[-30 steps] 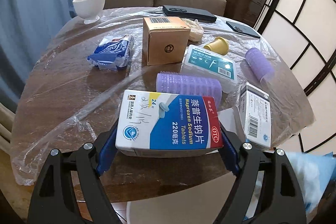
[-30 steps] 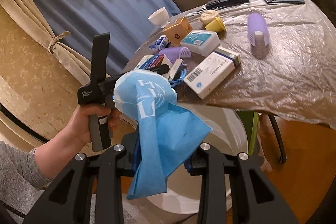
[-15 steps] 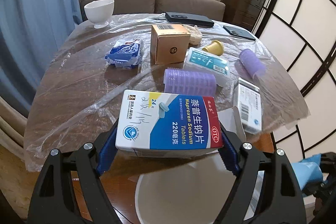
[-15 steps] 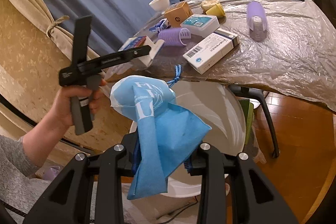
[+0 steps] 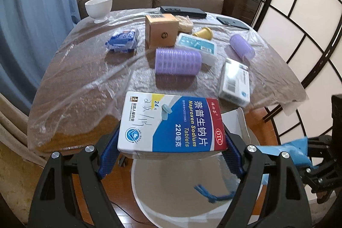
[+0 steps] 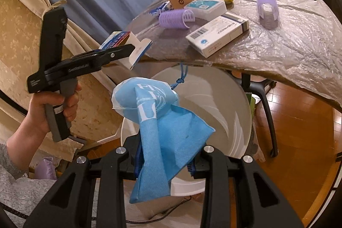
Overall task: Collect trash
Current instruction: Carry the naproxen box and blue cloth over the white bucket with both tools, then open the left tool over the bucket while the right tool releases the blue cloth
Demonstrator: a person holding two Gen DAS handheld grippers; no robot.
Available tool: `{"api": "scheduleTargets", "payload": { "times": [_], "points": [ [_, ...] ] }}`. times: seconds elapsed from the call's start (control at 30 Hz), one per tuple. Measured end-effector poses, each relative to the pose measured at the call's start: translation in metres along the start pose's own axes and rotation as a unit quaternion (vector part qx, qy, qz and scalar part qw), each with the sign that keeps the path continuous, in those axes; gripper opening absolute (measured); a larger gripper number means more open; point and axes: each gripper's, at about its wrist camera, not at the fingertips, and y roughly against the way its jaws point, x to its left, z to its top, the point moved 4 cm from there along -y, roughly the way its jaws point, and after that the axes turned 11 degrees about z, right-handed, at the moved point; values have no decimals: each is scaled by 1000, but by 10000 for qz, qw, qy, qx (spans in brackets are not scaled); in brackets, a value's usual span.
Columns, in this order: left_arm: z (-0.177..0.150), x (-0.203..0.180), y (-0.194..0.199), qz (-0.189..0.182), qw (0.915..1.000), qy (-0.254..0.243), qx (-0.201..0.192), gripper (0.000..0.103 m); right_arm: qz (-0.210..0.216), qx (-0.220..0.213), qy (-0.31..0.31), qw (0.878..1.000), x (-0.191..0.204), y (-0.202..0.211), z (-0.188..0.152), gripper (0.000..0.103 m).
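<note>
My left gripper point(image 5: 171, 155) is clamped across the short ends of a blue, white and red medicine box point(image 5: 172, 124), one open end flap sticking out past the right-hand jaw. Directly below that gripper is the open mouth of a white waste bin point(image 5: 149, 202) standing on the floor; the plastic-covered table point(image 5: 74, 82) lies just ahead of it. My right gripper point(image 6: 164, 166) is pinched tight on a blue drawstring bag point(image 6: 158, 121), which stands up out of the jaws with its cord point(image 6: 181, 76) dangling beyond, also above the bin point(image 6: 241, 104).

I judge the step to be dropping both pieces. To do it well I would centre each gripper over the bin's mouth, clear of the table edge, then spread the jaws fully. The limp bag may cling to a pad, so I'd tip that gripper downward.

More clutter waits ahead on the table: a white carton point(image 5: 235, 82) and purple hair rollers point(image 5: 177, 61).
</note>
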Motion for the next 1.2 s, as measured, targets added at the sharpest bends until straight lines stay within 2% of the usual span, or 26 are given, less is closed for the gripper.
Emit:
{"api": "scheduleTargets", "payload": {
  "times": [0.63,1.2],
  "points": [
    [-35,-19,-10,9,9989,-326,330,83,-355,383,-65,9986,-14,-34,-8,32],
    [-48,-25,-35,40,9968,-504,618,83,-541,598,-218,9965,-30,-60,-12,32]
  ]
}}
